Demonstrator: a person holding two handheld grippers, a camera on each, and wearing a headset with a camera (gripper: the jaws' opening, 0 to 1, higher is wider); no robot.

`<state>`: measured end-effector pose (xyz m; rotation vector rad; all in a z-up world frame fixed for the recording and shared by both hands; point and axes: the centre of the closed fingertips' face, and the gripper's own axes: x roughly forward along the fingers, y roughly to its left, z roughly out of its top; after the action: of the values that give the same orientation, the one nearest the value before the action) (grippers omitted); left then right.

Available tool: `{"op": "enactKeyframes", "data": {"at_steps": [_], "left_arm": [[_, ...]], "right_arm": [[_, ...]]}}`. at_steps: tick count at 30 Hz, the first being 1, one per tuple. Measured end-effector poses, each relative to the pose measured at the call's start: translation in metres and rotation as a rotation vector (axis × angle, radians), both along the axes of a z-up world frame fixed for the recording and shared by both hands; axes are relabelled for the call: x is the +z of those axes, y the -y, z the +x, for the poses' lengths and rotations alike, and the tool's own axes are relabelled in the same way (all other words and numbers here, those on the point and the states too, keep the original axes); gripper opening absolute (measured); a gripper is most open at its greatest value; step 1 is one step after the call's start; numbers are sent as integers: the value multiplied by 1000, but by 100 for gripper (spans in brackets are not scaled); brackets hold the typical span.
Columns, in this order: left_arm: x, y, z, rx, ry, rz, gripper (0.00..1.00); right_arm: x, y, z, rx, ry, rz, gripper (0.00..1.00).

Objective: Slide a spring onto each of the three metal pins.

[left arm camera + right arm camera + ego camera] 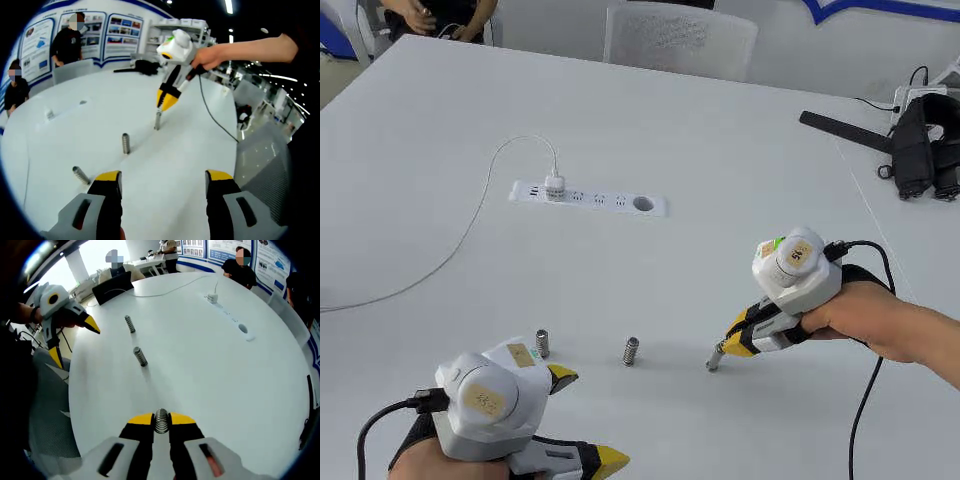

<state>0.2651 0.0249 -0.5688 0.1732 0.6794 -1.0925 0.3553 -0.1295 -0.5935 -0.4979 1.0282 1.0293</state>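
Note:
Three spring-wrapped pins stand in a row on the white table (650,130): left one (542,343), middle one (631,350), right one (715,358). My right gripper (728,345) is shut on the right spring (161,421), which sits between its yellow tips. In the right gripper view the middle spring (140,356) and the far spring (130,324) stand farther off. My left gripper (587,418) is open near the front edge with nothing between its fingers. In its own view the left gripper (163,177) faces the three pins (125,143), and the right gripper (170,97) is over the farthest pin (158,120).
A white power strip (588,197) with a plugged charger and a cable (470,225) lies at mid-table. Black gear (920,145) rests at the far right. A chair (680,40) and a seated person (435,15) are behind the table.

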Motion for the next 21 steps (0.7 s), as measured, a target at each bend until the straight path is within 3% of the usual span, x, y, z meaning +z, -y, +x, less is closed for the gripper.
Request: {"op": "enactKeyframes", "data": {"at_steps": [21], "left_arm": [[-3, -2, -2, -4, -5, 6, 68]], "right_arm": [[-5, -9, 1, 39, 10, -27, 13]]}}
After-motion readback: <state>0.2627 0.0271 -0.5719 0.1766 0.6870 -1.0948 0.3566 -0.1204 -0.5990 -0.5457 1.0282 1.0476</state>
